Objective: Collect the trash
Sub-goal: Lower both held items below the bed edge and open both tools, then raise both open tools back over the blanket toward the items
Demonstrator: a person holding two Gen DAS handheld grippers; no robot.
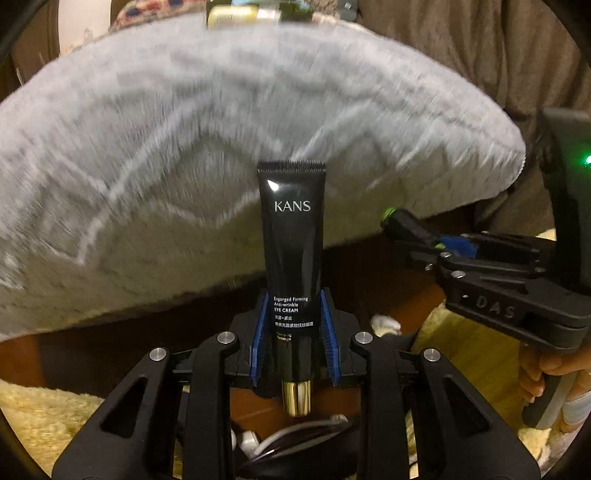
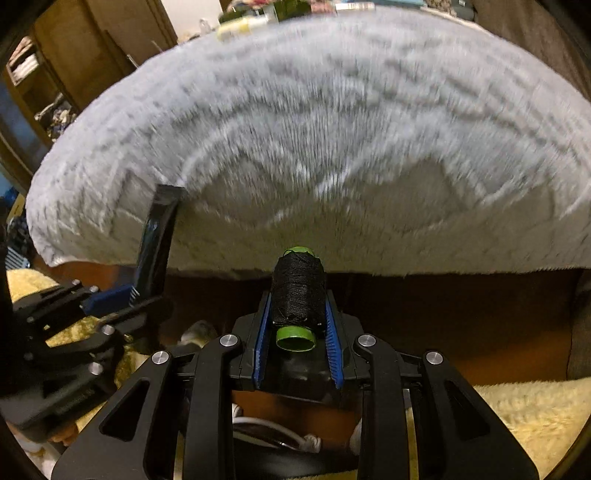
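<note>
Two claws are gripping items: left claw (image 1: pixel 293 328) clamping a black eye-cream tube (image 1: pixel 291 236), right claw (image 2: pixel 298 325) squeezing a black thread spool (image 2: pixel 297 291). Grey furry blanket (image 1: pixel 184 129) is looming close ahead; yellow fleece (image 2: pixel 524 413) lying below.

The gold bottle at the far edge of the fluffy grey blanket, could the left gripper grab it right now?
Probably not. The left gripper is already shut on the black eye cream tube, so its jaws are full. The gold bottle also lies beyond the whole grey blanket, far off.
</note>
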